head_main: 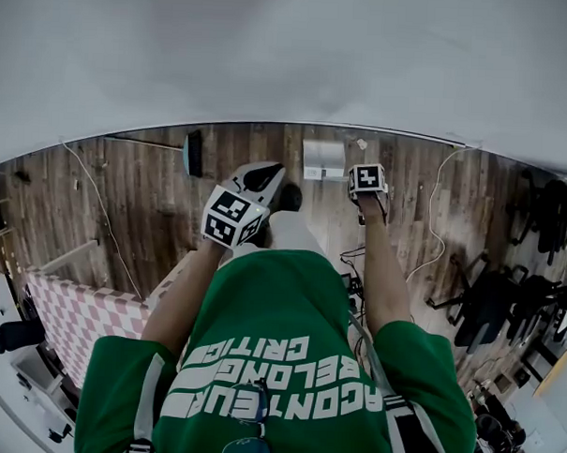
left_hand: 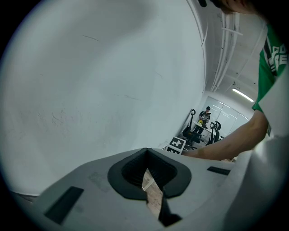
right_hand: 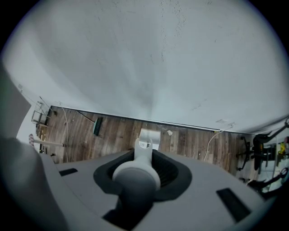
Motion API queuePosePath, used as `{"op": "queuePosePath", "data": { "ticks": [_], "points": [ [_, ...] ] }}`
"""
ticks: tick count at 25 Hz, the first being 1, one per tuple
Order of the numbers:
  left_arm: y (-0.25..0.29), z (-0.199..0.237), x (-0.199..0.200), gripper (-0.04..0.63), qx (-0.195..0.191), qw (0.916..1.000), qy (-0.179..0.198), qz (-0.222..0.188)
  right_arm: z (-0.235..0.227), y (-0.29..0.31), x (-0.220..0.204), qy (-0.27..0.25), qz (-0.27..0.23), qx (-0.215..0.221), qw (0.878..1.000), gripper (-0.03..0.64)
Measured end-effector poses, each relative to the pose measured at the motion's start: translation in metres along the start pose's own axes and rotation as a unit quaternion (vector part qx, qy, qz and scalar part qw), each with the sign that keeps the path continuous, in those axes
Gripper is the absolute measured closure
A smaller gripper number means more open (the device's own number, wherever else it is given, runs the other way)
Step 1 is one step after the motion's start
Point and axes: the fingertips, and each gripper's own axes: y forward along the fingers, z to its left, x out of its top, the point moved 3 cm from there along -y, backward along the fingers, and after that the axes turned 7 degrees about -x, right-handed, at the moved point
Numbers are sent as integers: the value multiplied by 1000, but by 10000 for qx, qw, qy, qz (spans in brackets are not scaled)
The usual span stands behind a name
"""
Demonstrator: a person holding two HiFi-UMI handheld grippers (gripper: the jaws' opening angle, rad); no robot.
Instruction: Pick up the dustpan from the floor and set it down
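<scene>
The white dustpan [head_main: 324,160] stands on the wooden floor against the white wall. In the right gripper view its long white handle [right_hand: 143,155] rises from the pan [right_hand: 150,135] straight up between my jaws. My right gripper [right_hand: 137,176] points down and is shut on the rounded top of that handle. In the head view the right gripper [head_main: 368,182] hangs just right of the pan. My left gripper [head_main: 257,179] is held in front of me to the left of the pan, aimed at the wall. The left gripper [left_hand: 151,189] shows only a thin wedge of floor between its pads, with nothing held.
A dark brush head [head_main: 194,153] lies on the floor left of the dustpan. White cables [head_main: 432,227] run across the boards at the right and left. Black chairs [head_main: 491,305] crowd the right side. A checkered cloth [head_main: 73,315] lies at lower left.
</scene>
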Motion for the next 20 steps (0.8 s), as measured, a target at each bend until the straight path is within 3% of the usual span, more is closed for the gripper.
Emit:
{"op": "queuePosePath", "data": {
  "ticks": [9, 20],
  "points": [
    [-20, 5, -3, 601, 133, 9998, -33, -116, 4, -2, -5, 45, 0, -94, 9999, 502],
    [-62, 0, -6, 601, 38, 9988, -27, -481, 1, -62, -51, 770, -292, -152, 9965, 502]
  ]
}}
